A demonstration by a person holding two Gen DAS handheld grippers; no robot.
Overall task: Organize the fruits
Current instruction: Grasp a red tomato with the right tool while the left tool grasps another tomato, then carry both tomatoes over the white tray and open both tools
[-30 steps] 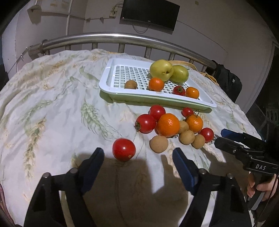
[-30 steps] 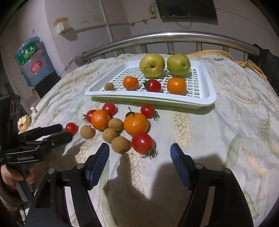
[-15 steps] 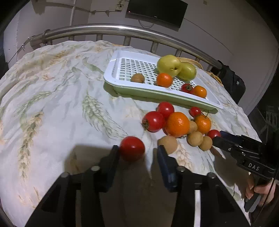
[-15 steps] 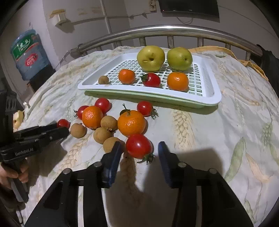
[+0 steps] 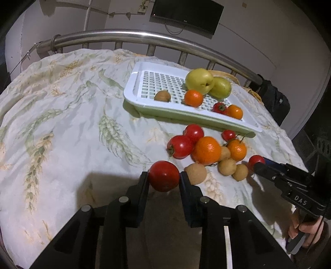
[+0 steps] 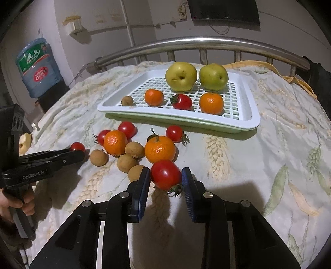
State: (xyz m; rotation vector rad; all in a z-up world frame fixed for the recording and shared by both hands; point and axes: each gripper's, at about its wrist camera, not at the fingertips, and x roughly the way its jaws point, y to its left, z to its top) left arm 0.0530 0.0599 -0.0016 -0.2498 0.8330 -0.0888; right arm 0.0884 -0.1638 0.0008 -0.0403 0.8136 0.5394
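A bed covered by a pale quilt (image 6: 279,144) printed with wheat ears carries all the fruit. At 12 o'clock in the right wrist view lies a white slatted tray (image 6: 246,115) holding six pieces: two yellow-green pears (image 6: 181,76), two oranges (image 6: 211,103), one tomato (image 6: 182,101) and one small brown fruit (image 6: 127,100).

On the quilt before the tray sit two loose oranges (image 6: 160,149), five brown longan-like fruits (image 6: 99,157) and three free tomatoes (image 6: 174,133).

The right gripper (image 6: 166,179) is clenched on a red tomato (image 6: 166,174) at the cluster's near edge. The left gripper (image 5: 163,179) is clenched on another red tomato (image 5: 163,175) at 9 o'clock from the cluster. Half a second ago both pairs of fingers stood slightly wider around these tomatoes; now the pads press them.

Behind the bed run a steel rail (image 6: 186,42), a wall-mounted screen (image 6: 224,11) and, at 10 o'clock, a blue water jug (image 6: 37,66).
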